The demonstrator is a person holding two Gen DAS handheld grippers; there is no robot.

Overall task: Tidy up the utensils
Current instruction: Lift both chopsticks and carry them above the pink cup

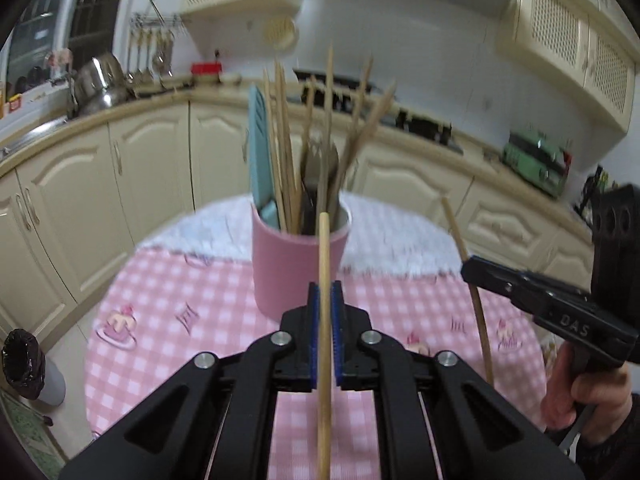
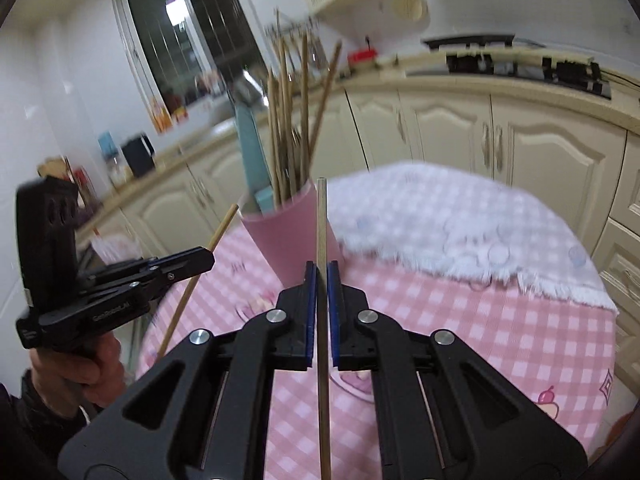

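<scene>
- My left hand-held gripper (image 1: 325, 300) sits at bottom centre of its own view, its two blue pads (image 1: 313, 336) pinched on one light wooden chopstick (image 1: 323, 360) that runs straight up the frame, its tip overlapping the pink cup (image 1: 280, 272).
- My right hand-held gripper (image 2: 322, 280) is likewise clamped on one darker chopstick (image 2: 323, 400), held upright at bottom centre of the right wrist view, tip level with the cup's rim.
- That makes two chopsticks in hand, one per hand-held gripper; both are lifted clear of the cloth.
- Each hand-held gripper shows up in the other's view: the right one at the right edge of the left view with a bare hand (image 1: 580, 396) on its handle, the left one at the left edge of the right view, also held by a hand (image 2: 80, 364).
- One pink cup stands mid-frame on the counter (image 1: 160, 340), which wears a pink checked cloth; a white fluffy cloth (image 2: 460, 232) covers its far part.
- The cup holds a bundle of wooden chopsticks (image 1: 286, 152), too blurred for me to count, one blue flat utensil (image 1: 260, 152) at its left, and what looks like one grey spoon (image 1: 322, 160).
- Behind, cream cabinets (image 1: 152, 160) curve across; one black-lined bin (image 1: 28, 368) stands at lower left.
</scene>
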